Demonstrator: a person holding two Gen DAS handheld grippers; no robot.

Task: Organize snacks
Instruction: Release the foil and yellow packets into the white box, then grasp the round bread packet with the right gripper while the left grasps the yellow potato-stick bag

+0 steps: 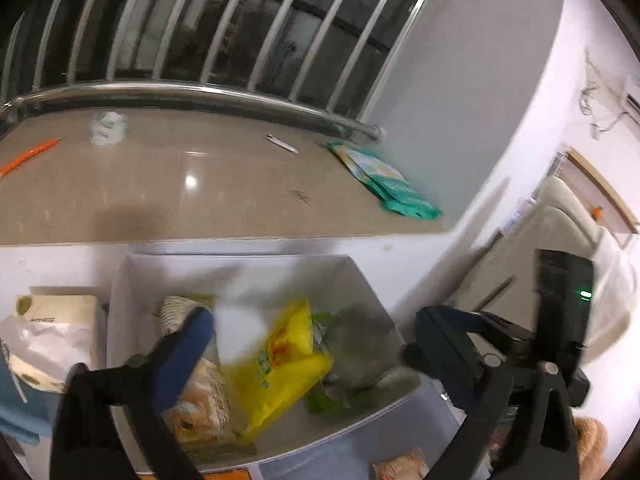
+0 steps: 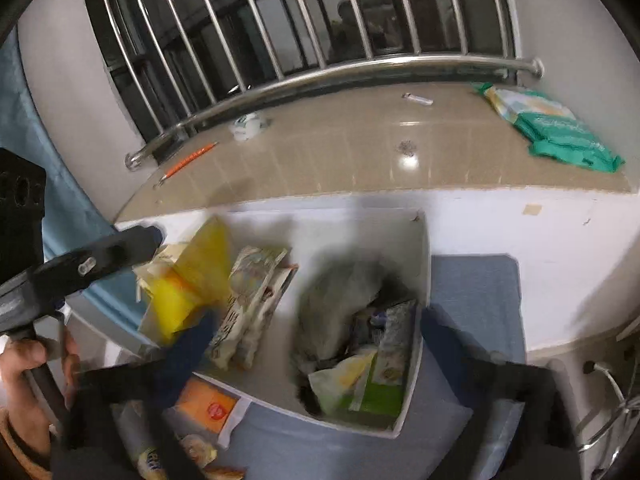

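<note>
Snacks (image 1: pixel 280 360) in white box (image 1: pixel 240 268): light, crinkly, slippery packets, crush easily; I'd pinch sealed edge; my left tongs (image 1: pixel 308 344) and right tongs (image 2: pixel 316 340) both released, empty

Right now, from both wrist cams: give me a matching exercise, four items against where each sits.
Items:
1. yellow bag
2. green packet
3. orange pen
4. orange box

Places:
A. windowsill, far right end
B. inside the white bin
C. outside the bin, on the blue surface
D. windowsill, left part near the rail

Pairs: 1-B, 2-A, 3-D, 4-C
</note>
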